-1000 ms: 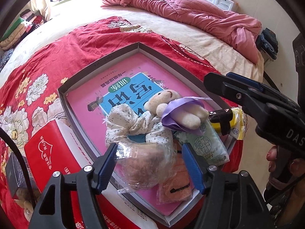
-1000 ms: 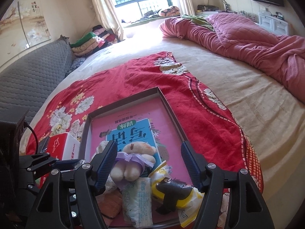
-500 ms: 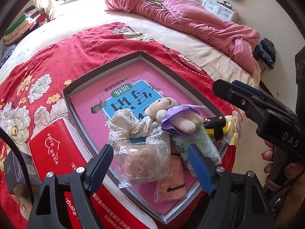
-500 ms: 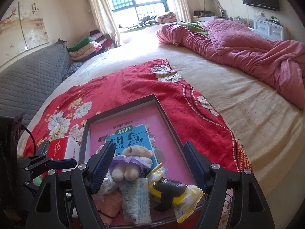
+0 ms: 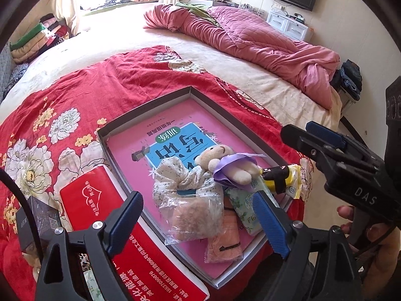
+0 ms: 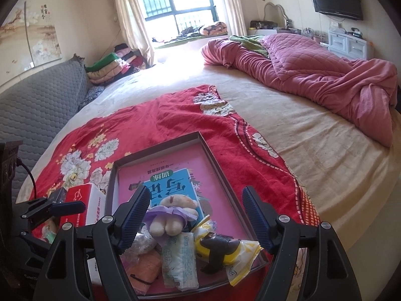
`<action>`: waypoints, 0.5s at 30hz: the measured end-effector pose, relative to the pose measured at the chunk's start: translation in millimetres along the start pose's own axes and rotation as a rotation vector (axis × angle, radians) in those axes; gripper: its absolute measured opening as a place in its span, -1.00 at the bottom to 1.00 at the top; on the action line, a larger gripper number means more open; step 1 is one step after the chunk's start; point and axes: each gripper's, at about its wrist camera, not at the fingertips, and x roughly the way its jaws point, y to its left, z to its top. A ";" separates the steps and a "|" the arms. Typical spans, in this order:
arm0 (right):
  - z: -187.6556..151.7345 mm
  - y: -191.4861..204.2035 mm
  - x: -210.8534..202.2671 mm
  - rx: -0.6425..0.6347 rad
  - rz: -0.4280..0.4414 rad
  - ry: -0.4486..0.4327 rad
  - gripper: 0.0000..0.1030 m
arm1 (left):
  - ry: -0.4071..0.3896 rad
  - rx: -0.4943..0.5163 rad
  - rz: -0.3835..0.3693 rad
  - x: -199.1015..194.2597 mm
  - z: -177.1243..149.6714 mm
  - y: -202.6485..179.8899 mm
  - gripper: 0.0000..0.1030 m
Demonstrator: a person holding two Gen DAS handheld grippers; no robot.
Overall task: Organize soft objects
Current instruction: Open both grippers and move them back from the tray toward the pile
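Above a shallow box on the red bedspread, the left hand-held gripper, jaws just opened wide, grips nothing; the right hand-held gripper gapes empty too. Bagged plush and teddy bear lie lower centre.

The right hand-held gripper carries the white letters "DAS" on its black body, seen from the left wrist. The red tissue box shows upside-down white Chinese print in a heart outline and the number "15537090076" along its near side. The pink book in the tray bears large upside-down Chinese characters on a blue panel. The green tissue pack reads "Flo", the rest hidden.
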 end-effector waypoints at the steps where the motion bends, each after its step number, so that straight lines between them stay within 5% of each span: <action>1: -0.8 0.2 -1.0 0.008 0.002 -0.005 0.50 | -0.006 -0.005 -0.003 -2.8 0.3 1.1 0.73; 15: -7.2 13.8 -24.5 0.004 -0.033 -0.010 0.51 | -0.059 -0.034 0.048 -46.5 -8.3 13.6 0.74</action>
